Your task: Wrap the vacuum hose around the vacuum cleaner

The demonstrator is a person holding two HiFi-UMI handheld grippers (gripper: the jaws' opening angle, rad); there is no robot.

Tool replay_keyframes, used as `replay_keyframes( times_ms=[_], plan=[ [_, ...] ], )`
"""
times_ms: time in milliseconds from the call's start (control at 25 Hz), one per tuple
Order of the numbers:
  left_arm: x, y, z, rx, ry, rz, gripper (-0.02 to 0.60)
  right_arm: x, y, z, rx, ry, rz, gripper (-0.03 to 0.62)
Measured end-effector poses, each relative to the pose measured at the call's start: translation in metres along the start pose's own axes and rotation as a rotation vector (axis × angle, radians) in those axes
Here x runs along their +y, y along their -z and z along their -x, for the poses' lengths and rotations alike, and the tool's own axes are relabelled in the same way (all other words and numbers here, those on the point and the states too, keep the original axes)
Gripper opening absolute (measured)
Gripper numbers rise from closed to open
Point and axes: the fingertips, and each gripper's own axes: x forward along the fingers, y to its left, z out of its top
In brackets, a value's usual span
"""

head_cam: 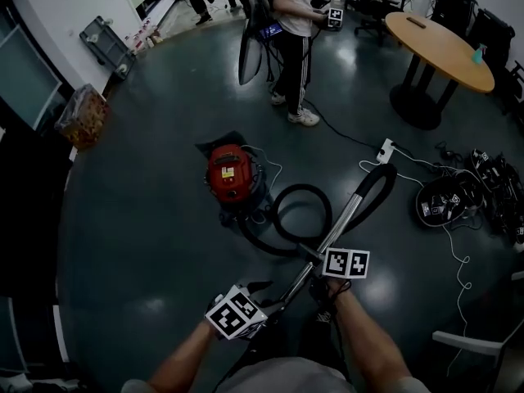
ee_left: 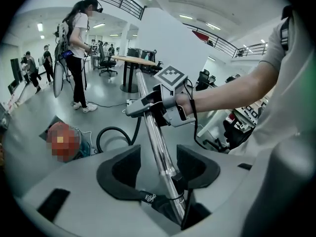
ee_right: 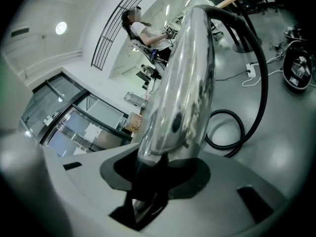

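The red vacuum cleaner (head_cam: 230,170) stands on the dark floor, its black hose (head_cam: 277,207) lying in a loop to its right. A chrome wand (head_cam: 348,215) rises from that loop toward me. My right gripper (head_cam: 318,254) is shut on the wand, which fills the right gripper view (ee_right: 185,88) above the jaws (ee_right: 158,169); the hose (ee_right: 243,130) curls behind. My left gripper (head_cam: 266,295) is open lower on the wand. In the left gripper view the wand (ee_left: 150,122) runs between the wide-apart pads (ee_left: 159,167) without their pressing it, and the right gripper (ee_left: 165,105) clamps it further up.
A person (head_cam: 293,39) stands beyond the vacuum. At the back right is a round wooden table (head_cam: 442,47). A power strip (head_cam: 386,147) with white cables and a pile of black gear (head_cam: 446,199) lie on the right. A basket (head_cam: 82,117) sits at the left wall.
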Motion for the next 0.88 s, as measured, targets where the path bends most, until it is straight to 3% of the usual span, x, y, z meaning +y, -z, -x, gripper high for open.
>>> replay_keyframes(
  times_ms=[160,360,640,880],
  plan=[
    [-0.002,-0.010,-0.012,0.033,0.015,0.003,0.221,-0.027,-0.013,0.005,0.023,0.004,0.037,0.144],
    [0.013,-0.012,-0.018,0.061,-0.031,0.012,0.221,-0.054,-0.021,0.004,0.099,0.003,0.105,0.138],
    [0.033,-0.035,-0.060,0.048,-0.127,0.018,0.221,-0.073,0.001,0.004,0.273,-0.001,0.333,0.130],
    [0.060,-0.081,-0.095,0.006,-0.236,-0.053,0.221,-0.100,0.014,0.017,0.394,0.011,0.523,0.124]
  ],
)
